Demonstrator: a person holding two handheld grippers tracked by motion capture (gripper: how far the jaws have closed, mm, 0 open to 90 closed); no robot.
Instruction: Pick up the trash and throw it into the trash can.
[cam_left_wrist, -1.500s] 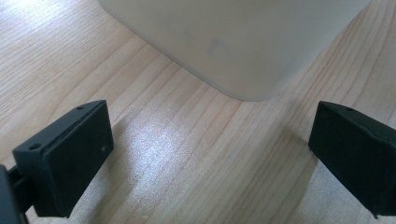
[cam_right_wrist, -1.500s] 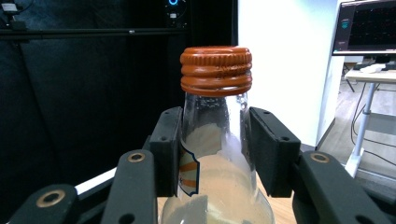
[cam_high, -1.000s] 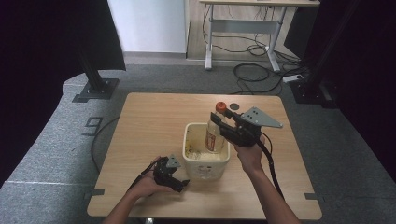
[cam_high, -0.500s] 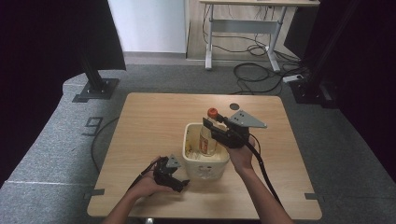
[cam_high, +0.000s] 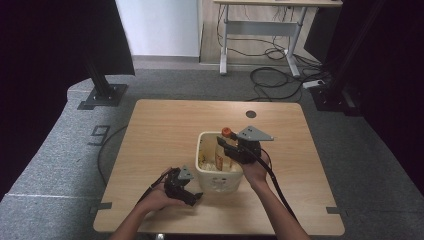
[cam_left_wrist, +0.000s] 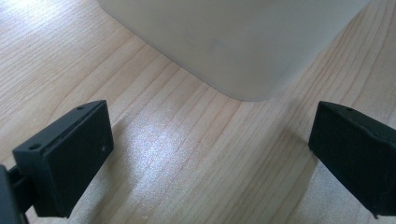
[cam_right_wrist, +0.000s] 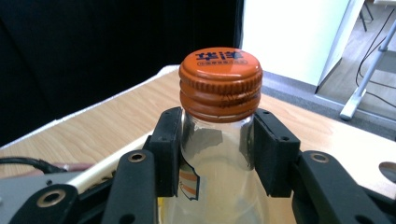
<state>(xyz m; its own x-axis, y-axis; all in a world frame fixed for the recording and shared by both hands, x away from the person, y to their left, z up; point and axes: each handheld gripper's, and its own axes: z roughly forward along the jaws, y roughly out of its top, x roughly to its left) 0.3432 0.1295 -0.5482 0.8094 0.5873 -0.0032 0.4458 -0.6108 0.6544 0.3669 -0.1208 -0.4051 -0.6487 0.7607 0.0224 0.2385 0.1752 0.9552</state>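
Right gripper view cuts off the glass bottle (cam_right_wrist: 219, 182) below its shoulder; the right gripper (cam_right_wrist: 217, 151) clamps its neck under the orange cap (cam_right_wrist: 220, 84). High view puts the bottle upright in the cream bin (cam_high: 216, 181), mid-table (cam_high: 165, 125), its lower body hidden by the wall; pale contents are too small to identify. At the bin's 8 o'clock, the left gripper (cam_left_wrist: 210, 163) stands wide, holding nothing.

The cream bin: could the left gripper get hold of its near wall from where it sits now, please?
Probably yes. The left gripper rests open on the table, the cream bin directly ahead with bare wood between. The right gripper grips a bottle over the bin.
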